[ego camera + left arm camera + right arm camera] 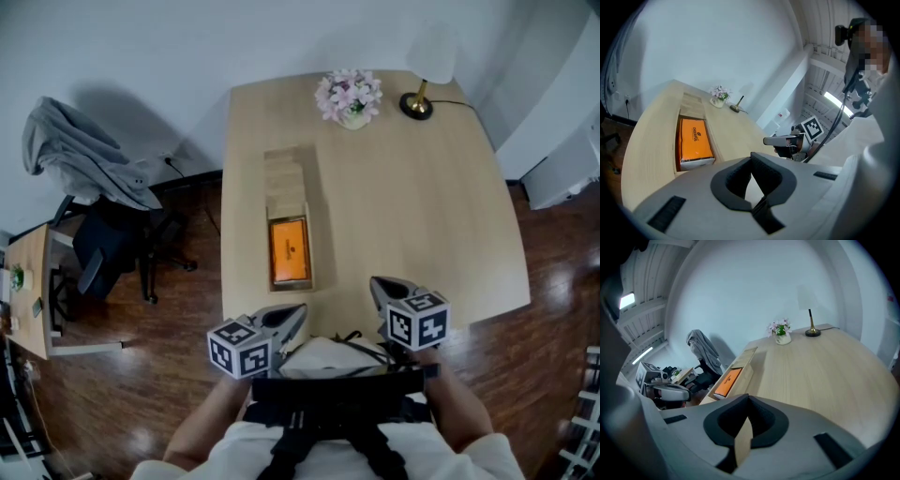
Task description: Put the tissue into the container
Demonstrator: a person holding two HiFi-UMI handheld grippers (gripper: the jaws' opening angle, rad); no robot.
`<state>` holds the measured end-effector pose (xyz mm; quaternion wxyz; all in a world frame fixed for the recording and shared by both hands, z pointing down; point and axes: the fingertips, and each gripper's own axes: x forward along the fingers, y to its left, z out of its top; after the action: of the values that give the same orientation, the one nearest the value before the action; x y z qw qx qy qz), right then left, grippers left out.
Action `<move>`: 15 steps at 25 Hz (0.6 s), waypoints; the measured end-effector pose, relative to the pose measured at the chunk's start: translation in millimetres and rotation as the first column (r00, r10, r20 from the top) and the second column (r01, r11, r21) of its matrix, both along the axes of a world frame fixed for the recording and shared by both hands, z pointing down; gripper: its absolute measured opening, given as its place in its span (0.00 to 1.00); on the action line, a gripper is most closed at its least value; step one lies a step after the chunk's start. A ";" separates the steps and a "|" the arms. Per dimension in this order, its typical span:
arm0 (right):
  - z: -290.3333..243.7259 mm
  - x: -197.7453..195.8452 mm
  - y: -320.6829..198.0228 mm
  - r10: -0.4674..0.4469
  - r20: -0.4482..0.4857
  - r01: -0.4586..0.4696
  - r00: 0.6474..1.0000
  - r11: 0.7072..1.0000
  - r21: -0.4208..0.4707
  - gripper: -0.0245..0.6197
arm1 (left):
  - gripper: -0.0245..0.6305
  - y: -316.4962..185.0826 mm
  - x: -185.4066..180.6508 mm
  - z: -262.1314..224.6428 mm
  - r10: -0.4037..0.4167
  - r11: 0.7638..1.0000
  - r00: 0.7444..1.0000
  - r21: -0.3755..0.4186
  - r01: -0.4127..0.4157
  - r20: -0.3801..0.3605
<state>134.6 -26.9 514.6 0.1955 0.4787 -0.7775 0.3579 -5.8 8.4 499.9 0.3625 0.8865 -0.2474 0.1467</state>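
Observation:
An orange tissue pack [289, 251] lies flat in the near end of a long recessed container [285, 176] sunk into the wooden table. The pack [695, 140] also shows in the left gripper view and in the right gripper view [727, 382]. My left gripper [296, 317] hovers at the table's near edge, just right of the container's near end, shut with nothing in it. Further right along the same edge is my right gripper [379, 287], also shut and empty. Each gripper camera sees its own jaws closed [754, 174] [745, 420], and both grippers are clear of the pack.
A pot of pink flowers [349, 97] and a small brass lamp [418, 94] stand at the table's far edge. Left of the table are an office chair draped with a grey garment [84, 155] and a small side desk [28, 291]. White furniture [562, 169] stands to the right.

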 end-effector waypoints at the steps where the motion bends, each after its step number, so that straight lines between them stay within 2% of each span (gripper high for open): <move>1: -0.7 -0.7 0.9 -0.010 -0.017 0.010 1.000 1.000 0.007 0.04 | 0.04 0.6 0.6 -0.1 0.004 1.000 1.000 -0.001 -0.004 0.000; 9: 3.2 -0.3 5.4 -0.028 -0.043 0.029 0.999 1.000 0.006 0.04 | 0.04 4.0 6.6 3.3 0.027 1.000 1.000 -0.008 -0.027 0.005; 15: 5.3 2.4 5.8 -0.031 -0.052 0.031 0.998 1.000 0.002 0.04 | 0.04 3.8 4.9 3.7 0.014 1.000 1.000 -0.012 -0.014 -0.002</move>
<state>137.0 -21.1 519.8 0.2204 0.4760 -0.7799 0.3414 -0.9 12.1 503.7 0.3672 0.8861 -0.2400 0.1499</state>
